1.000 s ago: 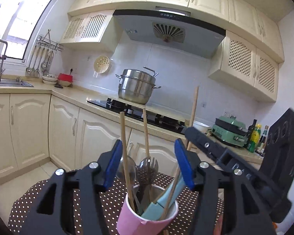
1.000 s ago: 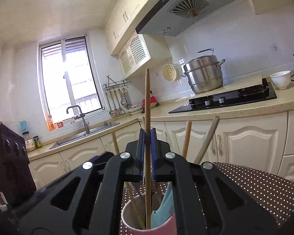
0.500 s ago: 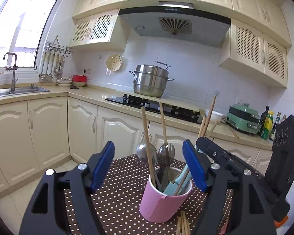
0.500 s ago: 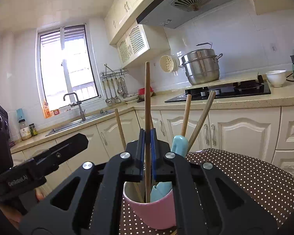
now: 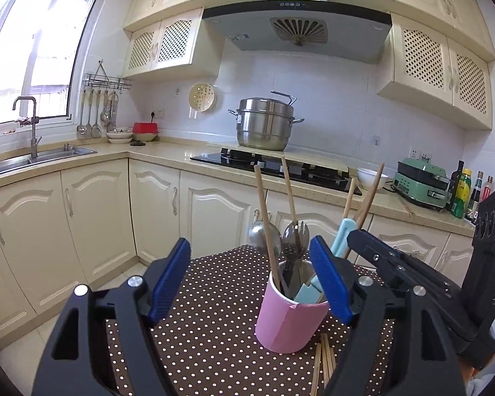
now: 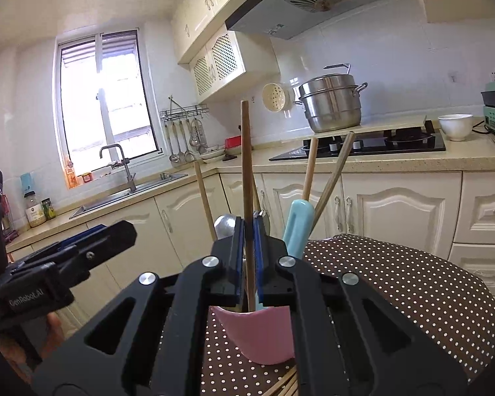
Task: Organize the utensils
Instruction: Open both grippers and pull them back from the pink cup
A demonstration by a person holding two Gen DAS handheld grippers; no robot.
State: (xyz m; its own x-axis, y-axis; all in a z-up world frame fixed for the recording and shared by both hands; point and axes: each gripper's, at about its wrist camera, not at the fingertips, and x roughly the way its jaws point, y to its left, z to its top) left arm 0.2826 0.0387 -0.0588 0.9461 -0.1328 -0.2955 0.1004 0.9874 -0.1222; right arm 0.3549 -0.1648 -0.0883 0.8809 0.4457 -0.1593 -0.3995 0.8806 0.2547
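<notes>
A pink cup (image 5: 290, 323) (image 6: 264, 333) stands on a table with a brown polka-dot cloth (image 5: 208, 330). It holds wooden chopsticks, a metal spoon (image 5: 260, 234), a fork (image 5: 295, 234) and a light blue utensil (image 5: 343, 234). My left gripper (image 5: 249, 244) is open and its jaws are still opening. The cup is just ahead, near the right finger, and no pad touches it. My right gripper (image 6: 247, 227) is shut on an upright wooden chopstick (image 6: 246, 151) whose lower end is in the cup. Its jaws are starting to open.
Several loose chopsticks (image 5: 323, 363) lie on the cloth in front of the cup. Behind the table runs a counter with a hob and steel pot (image 5: 265, 125), a white bowl (image 5: 371, 178), a green appliance (image 5: 422, 181), bottles and a sink (image 5: 33, 160).
My left gripper has pulled back from the cup and its jaws have spread wider. My right gripper has sunk a little with the chopstick, which now stands in the cup.
</notes>
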